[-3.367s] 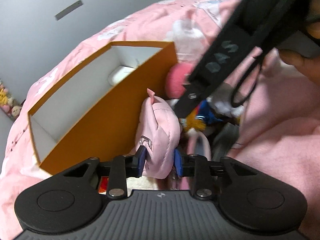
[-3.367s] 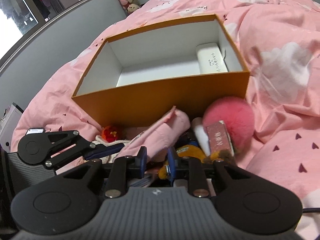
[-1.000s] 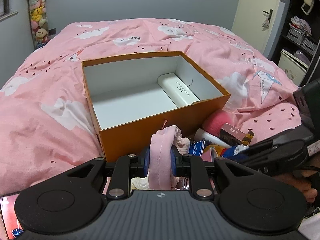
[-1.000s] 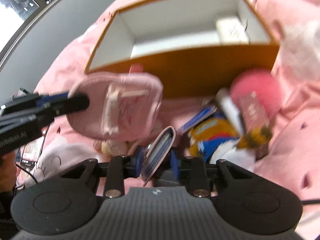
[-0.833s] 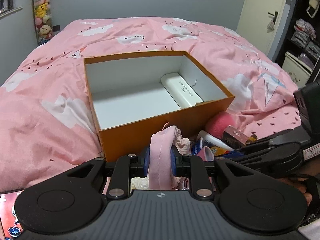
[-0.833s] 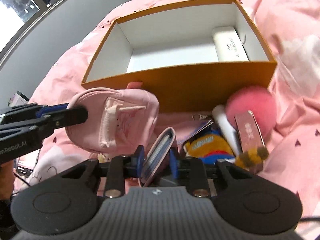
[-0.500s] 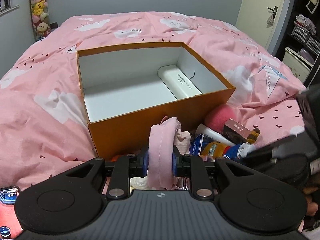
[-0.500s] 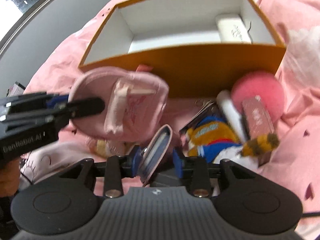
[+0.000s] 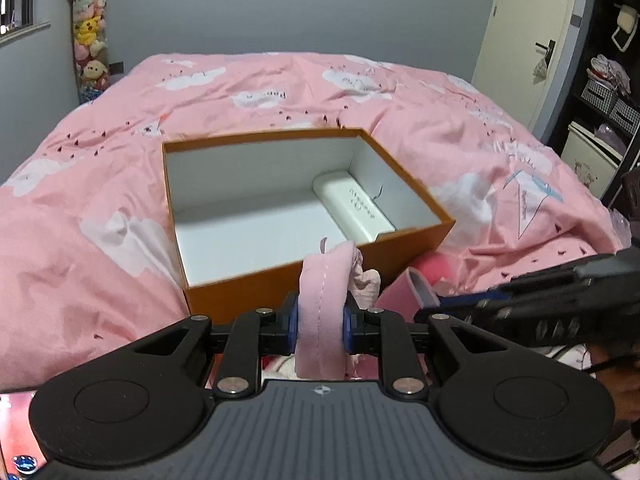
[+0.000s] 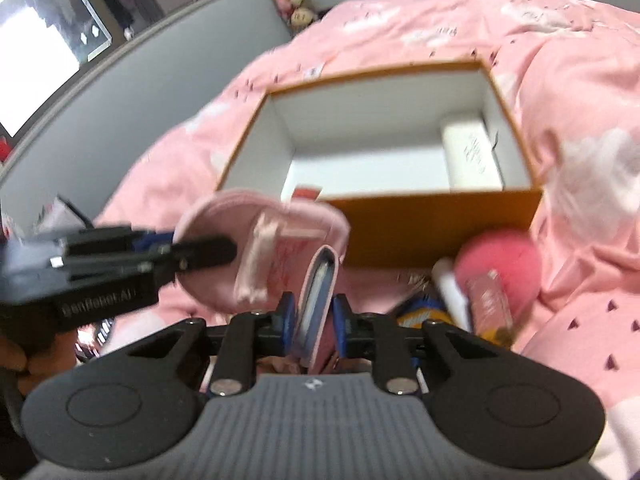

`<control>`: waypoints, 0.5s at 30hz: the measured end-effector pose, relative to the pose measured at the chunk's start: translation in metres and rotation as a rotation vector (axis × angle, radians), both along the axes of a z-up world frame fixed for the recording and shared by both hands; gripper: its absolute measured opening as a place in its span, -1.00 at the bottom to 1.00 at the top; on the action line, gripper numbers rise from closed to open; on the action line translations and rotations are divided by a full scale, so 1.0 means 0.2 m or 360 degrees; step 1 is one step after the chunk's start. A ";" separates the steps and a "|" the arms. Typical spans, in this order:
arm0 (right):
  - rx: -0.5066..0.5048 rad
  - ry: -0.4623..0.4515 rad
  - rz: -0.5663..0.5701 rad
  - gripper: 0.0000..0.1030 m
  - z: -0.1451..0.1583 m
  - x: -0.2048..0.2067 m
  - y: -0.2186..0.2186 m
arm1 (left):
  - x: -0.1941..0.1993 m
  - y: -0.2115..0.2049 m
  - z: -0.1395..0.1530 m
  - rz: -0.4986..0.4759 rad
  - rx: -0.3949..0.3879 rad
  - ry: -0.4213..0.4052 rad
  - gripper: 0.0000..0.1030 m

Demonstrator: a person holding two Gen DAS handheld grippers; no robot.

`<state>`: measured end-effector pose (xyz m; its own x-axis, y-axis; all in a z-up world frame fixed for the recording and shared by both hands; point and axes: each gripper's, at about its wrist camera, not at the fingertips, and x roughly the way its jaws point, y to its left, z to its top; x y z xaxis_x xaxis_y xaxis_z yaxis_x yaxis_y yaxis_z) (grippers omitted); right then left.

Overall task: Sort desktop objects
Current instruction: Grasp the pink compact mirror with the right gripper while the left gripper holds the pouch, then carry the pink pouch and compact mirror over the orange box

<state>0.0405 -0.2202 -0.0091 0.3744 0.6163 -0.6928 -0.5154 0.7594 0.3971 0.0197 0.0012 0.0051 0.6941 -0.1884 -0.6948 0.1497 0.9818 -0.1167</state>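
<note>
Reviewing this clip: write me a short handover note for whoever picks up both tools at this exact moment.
Left tool: shut on the pink pouch, held up in front of the orange box.
Right tool: jaws closing on a slim pink case, also raised.
In the box: only a white case.
Left on the pink bedding by the box: pink pompom, white tube, small pink carton, a toy.
Next, probably: put both held items in the box, then the rest.
</note>
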 end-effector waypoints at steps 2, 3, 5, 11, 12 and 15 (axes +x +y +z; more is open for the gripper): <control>0.0057 0.0002 -0.0019 -0.60 0.05 0.03 -0.03 | 0.01 0.00 0.03 -0.0006 -0.0025 -0.0014 -0.56; 0.0073 -0.0017 -0.0030 -0.63 0.08 0.05 -0.04 | 0.02 0.00 0.05 -0.0007 -0.0042 -0.0022 -0.56; 0.0077 -0.0070 -0.0044 -0.64 0.13 0.06 -0.06 | 0.04 0.01 0.09 -0.0001 -0.0061 -0.0040 -0.56; 0.0145 -0.0198 -0.0055 -0.67 0.29 0.14 -0.10 | 0.11 0.03 0.20 0.0007 -0.0101 -0.0103 -0.56; 0.0150 -0.0223 -0.0062 -0.67 0.31 0.14 -0.10 | 0.12 0.03 0.21 0.0017 -0.0109 -0.0114 -0.56; 0.0180 -0.0310 -0.0088 -0.67 0.38 0.19 -0.11 | 0.18 0.05 0.26 0.0049 -0.0134 -0.0148 -0.56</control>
<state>0.0776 -0.2417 0.0666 0.5296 0.6609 -0.5317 -0.5493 0.7449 0.3787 0.0562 0.0102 0.0570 0.7613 -0.2209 -0.6096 0.1339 0.9735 -0.1856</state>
